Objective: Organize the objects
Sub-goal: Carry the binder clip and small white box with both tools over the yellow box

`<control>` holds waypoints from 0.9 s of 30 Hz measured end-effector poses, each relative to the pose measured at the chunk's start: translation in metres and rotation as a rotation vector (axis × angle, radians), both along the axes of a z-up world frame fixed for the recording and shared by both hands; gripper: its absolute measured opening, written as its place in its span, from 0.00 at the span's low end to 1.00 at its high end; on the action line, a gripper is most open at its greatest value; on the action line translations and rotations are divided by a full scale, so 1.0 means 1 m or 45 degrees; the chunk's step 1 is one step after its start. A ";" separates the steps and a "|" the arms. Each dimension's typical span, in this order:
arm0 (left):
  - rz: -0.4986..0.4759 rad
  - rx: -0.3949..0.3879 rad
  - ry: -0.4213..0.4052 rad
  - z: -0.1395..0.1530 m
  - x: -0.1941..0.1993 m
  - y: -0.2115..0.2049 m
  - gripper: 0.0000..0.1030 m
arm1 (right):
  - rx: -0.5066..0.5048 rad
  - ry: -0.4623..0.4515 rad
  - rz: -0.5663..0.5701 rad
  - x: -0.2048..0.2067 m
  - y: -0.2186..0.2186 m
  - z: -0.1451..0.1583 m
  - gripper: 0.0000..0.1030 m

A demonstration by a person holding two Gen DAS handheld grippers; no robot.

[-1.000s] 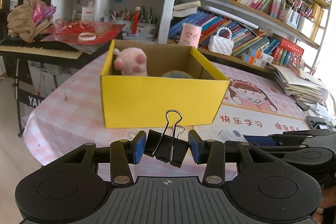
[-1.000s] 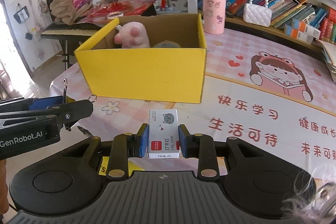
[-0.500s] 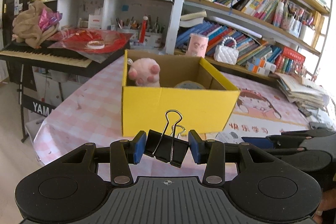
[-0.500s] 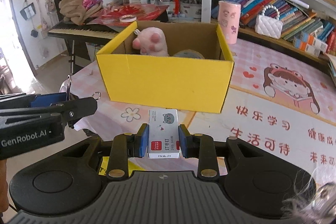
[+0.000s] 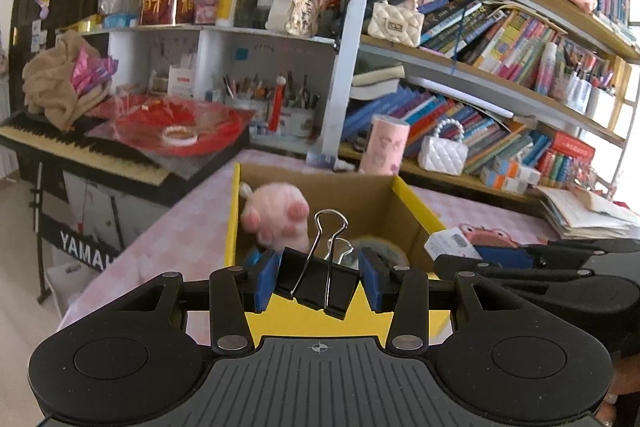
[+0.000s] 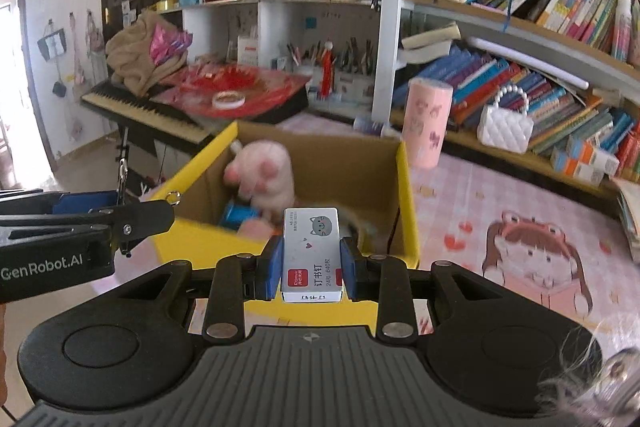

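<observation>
My left gripper [image 5: 318, 277] is shut on a black binder clip [image 5: 316, 283] with silver wire handles, held just above the near wall of the yellow cardboard box [image 5: 416, 203]. My right gripper [image 6: 308, 267] is shut on a small white staple box [image 6: 311, 255] with a cat picture, also over the near edge of the yellow box [image 6: 406, 195]. Inside the box lie a pink plush paw [image 5: 276, 215], a tape roll [image 5: 380, 251] and a blue item [image 6: 240, 215]. Each gripper shows at the side of the other's view.
The box stands on a pink checked tablecloth [image 6: 500, 195] with a cartoon girl print. Behind it are a pink cup [image 6: 426, 123], a white quilted handbag [image 6: 506, 125], crowded bookshelves and, at left, a keyboard piano [image 5: 80, 147] with red bags on it.
Both grippers have risen and moved toward the yellow box, from in front of its near wall to over its rim, so I now look down into it. Both grips are unchanged.
</observation>
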State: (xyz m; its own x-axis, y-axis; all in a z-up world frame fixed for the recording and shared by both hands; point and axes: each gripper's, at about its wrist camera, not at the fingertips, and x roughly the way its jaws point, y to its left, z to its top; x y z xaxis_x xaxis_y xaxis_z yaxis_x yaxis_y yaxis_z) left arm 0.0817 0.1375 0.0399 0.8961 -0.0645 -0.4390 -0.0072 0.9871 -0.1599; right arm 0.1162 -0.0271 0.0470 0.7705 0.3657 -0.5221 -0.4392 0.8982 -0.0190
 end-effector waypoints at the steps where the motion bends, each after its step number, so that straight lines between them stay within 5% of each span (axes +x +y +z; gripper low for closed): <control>1: 0.009 0.004 0.001 0.000 0.008 0.000 0.40 | 0.002 -0.001 0.001 0.008 0.000 0.001 0.27; 11: 0.075 0.036 0.119 -0.021 0.083 -0.009 0.41 | -0.008 0.053 0.038 0.095 0.003 -0.003 0.27; 27: 0.123 0.095 0.303 -0.055 0.139 -0.026 0.41 | -0.099 0.372 0.135 0.210 0.038 -0.045 0.27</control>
State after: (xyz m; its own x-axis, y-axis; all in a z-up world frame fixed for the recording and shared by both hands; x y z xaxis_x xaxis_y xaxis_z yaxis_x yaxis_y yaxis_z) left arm 0.2211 0.1110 -0.0146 0.7675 0.0566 -0.6386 -0.1303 0.9891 -0.0690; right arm 0.3261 0.0107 0.0021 0.5438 0.3864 -0.7450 -0.5275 0.8478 0.0548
